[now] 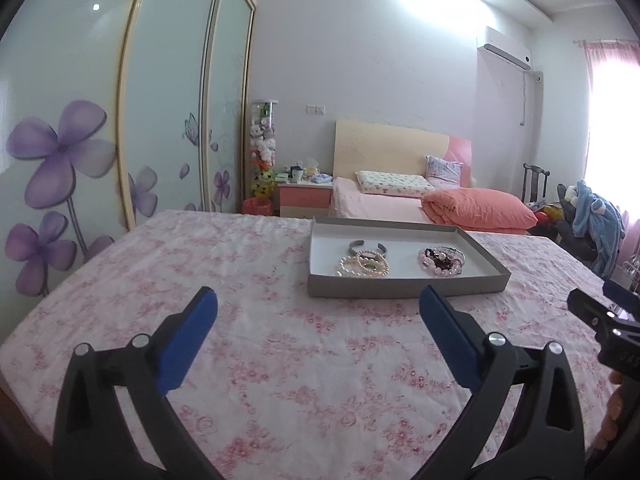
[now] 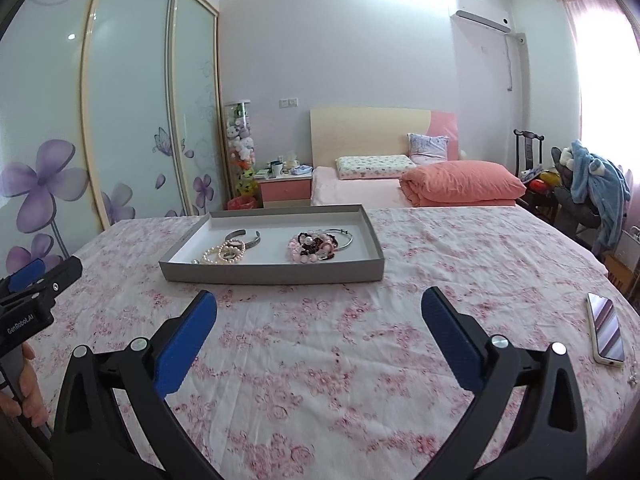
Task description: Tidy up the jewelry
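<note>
- bedroom with pale walls; a bed covered in a pink floral sheet point(image 1: 248, 320) fills the foreground of both wrist views.
- shallow grey tray point(image 1: 404, 290) with a white inside sits on the sheet, beyond both grippers and clear of them.
- inside the tray, on its left half: a pearl bracelet cluster point(image 1: 362, 266) with an open silver cuff point(image 1: 366, 245) lying just behind it, touching or nearly so.
- on the tray's right half: a heap of pink and dark beaded bracelets point(image 2: 310, 249), with a thin silver bangle point(image 2: 343, 237) resting against its right side.
- left gripper point(image 1: 318, 308) hovers above the sheet, its blue-padded jaws spread wide with nothing between them.
- right gripper point(image 2: 319, 308) likewise stands wide open and empty, aimed toward the tray's near wall.
- each gripper shows at the edge of the other's view, with a hand's fingertips point(image 2: 28, 390) wrapped round the left handle.
- phone point(image 2: 606, 330) lies face up on the sheet, to the right of the right gripper.
- behind: a second bed with an orange folded quilt point(image 1: 480, 208), a pink nightstand point(image 1: 305, 196), and sliding wardrobe doors point(image 1: 168, 92) printed with purple flowers.
</note>
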The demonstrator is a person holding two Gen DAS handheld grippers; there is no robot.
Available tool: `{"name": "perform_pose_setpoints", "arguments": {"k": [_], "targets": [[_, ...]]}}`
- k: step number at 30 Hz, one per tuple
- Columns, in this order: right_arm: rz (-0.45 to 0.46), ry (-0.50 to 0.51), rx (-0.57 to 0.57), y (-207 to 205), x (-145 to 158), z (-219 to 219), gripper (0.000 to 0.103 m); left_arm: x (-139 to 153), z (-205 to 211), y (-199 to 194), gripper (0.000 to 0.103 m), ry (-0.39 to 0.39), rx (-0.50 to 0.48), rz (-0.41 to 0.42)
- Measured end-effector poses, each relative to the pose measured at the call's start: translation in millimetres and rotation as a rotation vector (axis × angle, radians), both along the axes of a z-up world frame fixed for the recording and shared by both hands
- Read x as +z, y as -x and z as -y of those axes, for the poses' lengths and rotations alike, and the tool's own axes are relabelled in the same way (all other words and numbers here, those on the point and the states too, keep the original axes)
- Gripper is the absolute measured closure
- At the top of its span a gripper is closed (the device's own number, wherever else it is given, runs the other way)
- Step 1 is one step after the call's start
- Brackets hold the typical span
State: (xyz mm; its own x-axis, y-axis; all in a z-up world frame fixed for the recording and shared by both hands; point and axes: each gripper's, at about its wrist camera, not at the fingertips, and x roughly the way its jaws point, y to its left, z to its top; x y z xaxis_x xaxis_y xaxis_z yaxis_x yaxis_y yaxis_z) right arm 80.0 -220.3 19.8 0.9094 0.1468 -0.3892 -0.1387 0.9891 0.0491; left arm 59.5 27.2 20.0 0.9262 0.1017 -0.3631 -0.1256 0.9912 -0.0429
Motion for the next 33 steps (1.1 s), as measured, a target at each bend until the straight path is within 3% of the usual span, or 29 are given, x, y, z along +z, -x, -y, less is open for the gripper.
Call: {"name": "perform_pose_setpoints", "arguments": {"k": [33], "targets": [[-0.018,-0.001,0.048,5,-6,-5,0.002,-3,16,8,0.004,-0.009,-0.059,-0.010]]}}
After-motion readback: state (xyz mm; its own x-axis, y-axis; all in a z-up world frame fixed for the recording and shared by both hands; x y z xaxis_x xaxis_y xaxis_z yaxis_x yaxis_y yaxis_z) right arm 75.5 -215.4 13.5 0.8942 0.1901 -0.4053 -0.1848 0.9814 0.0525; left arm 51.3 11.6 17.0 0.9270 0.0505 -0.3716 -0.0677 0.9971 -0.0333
